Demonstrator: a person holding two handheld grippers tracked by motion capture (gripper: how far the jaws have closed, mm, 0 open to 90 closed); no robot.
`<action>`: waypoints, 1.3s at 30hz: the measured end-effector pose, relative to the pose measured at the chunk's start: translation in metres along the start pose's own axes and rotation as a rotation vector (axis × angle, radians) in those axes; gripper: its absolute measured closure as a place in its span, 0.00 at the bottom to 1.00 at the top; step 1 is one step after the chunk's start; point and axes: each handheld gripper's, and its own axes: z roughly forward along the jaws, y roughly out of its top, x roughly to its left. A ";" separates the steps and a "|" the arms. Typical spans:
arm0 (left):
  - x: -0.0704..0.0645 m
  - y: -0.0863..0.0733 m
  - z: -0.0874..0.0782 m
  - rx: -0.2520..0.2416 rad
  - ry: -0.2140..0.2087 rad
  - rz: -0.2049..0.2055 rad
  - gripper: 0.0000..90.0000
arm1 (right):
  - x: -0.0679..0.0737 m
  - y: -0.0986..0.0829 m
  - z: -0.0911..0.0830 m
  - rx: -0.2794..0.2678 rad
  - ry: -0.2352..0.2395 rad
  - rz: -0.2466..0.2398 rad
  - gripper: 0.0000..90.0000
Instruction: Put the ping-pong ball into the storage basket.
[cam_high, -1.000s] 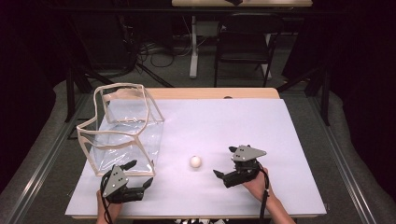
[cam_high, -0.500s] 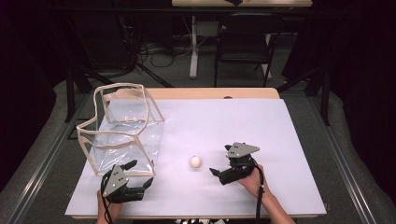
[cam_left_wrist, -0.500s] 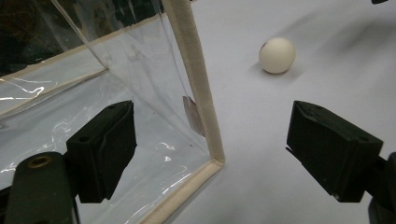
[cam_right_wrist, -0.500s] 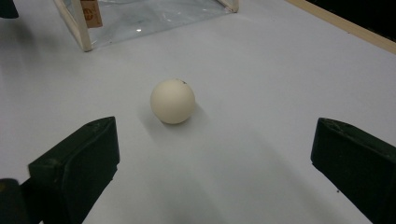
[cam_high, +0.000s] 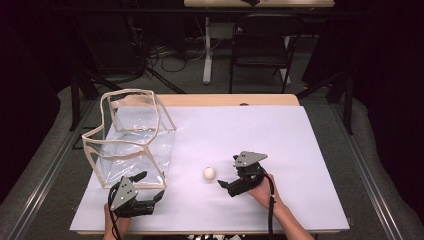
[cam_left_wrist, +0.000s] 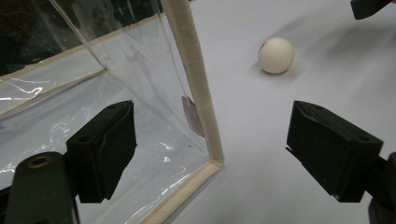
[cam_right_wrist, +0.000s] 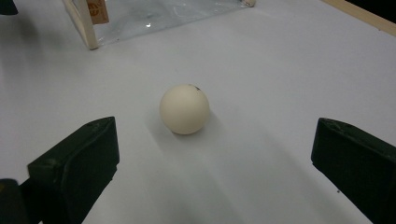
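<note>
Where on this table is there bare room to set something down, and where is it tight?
The white table is bare across its far middle and whole right side, beyond the right claw. Another bare strip lies along the near edge between the two claws. It is crowded at the left: the clear bag fills that corner, the left claw straddles its near corner, and the ball sits just ahead of the right claw.

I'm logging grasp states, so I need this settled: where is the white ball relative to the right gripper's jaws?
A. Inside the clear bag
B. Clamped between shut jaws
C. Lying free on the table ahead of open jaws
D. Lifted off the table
C: the white ball rests on the white table, ahead of the right gripper, whose jaws stand wide apart and untouching.
</note>
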 end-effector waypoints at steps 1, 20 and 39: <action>0.000 0.000 0.000 0.000 0.000 0.000 0.18 | 0.000 0.001 0.001 0.003 0.002 0.000 0.01; 0.000 0.000 0.000 0.003 -0.001 0.000 0.18 | 0.003 0.012 0.026 0.045 0.037 -0.024 0.00; 0.000 0.000 0.001 0.007 -0.005 0.000 0.18 | 0.001 0.013 0.045 0.086 0.062 -0.026 0.00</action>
